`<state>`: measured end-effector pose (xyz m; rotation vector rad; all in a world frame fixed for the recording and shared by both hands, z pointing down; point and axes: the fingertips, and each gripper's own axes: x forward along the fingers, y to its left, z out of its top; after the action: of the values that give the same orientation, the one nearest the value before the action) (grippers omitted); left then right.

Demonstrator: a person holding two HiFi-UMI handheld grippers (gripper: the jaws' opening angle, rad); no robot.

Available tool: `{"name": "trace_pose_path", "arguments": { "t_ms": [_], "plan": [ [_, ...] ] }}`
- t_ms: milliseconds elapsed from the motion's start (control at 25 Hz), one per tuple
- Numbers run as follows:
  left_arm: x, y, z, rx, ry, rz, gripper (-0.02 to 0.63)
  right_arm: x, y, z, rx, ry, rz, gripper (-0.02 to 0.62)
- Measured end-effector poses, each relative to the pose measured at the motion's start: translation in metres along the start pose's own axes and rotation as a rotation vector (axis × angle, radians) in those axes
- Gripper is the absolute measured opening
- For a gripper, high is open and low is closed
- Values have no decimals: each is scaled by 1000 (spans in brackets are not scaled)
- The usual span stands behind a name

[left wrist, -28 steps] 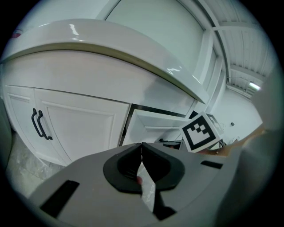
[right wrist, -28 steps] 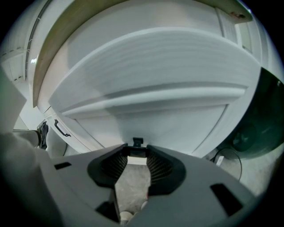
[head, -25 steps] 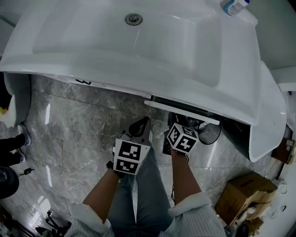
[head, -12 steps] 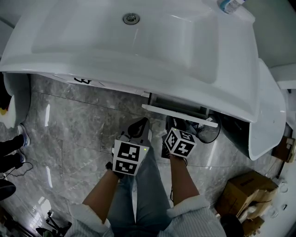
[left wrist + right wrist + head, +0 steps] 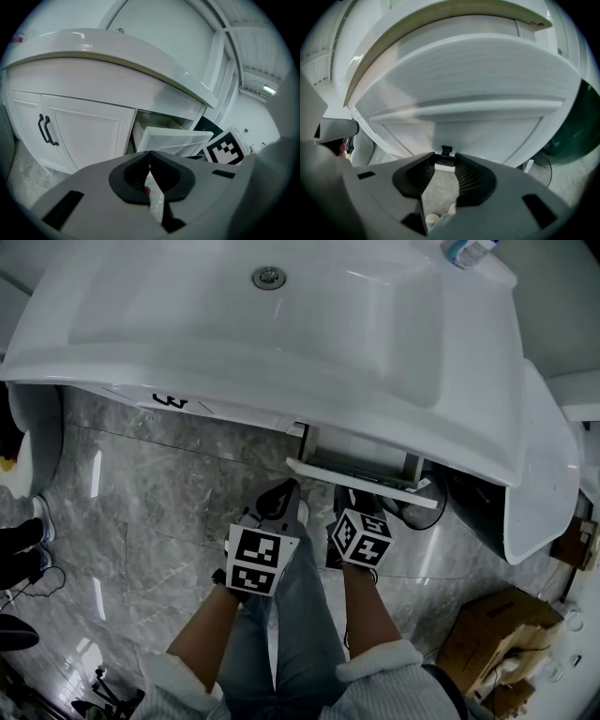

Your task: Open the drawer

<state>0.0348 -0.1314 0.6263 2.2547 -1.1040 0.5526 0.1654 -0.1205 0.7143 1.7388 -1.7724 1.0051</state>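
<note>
The white drawer (image 5: pixel 362 482) under the washbasin counter stands partly pulled out, its hollow inside (image 5: pixel 361 452) showing. In the right gripper view the drawer front (image 5: pixel 459 84) fills the picture. My right gripper (image 5: pixel 445 159) is shut on the small dark handle (image 5: pixel 446 151) at the drawer's lower edge. Its marker cube (image 5: pixel 361 538) sits just below the drawer front in the head view. My left gripper (image 5: pixel 149 154) is shut with nothing in it and hangs left of the drawer (image 5: pixel 176 140), away from it. Its cube (image 5: pixel 255 561) is over my leg.
The white washbasin (image 5: pixel 281 329) with its drain (image 5: pixel 269 277) overhangs the cabinet. Left of the drawer are cabinet doors with black handles (image 5: pixel 45 130). A dark round object (image 5: pixel 424 509) stands on the marble floor at the right, a cardboard box (image 5: pixel 497 629) further right.
The drawer has slid further out from under the counter, towards me. My right gripper has drawn back with its handle. The left gripper has stayed put.
</note>
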Motion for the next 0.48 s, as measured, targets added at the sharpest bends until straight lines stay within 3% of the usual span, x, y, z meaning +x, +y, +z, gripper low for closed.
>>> {"name": "trace_pose_path", "arguments": {
  "t_ms": [480],
  "plan": [
    [-8, 0, -7, 11, 8, -2, 17, -3, 1, -19, 7, 15, -11, 140]
  ]
}}
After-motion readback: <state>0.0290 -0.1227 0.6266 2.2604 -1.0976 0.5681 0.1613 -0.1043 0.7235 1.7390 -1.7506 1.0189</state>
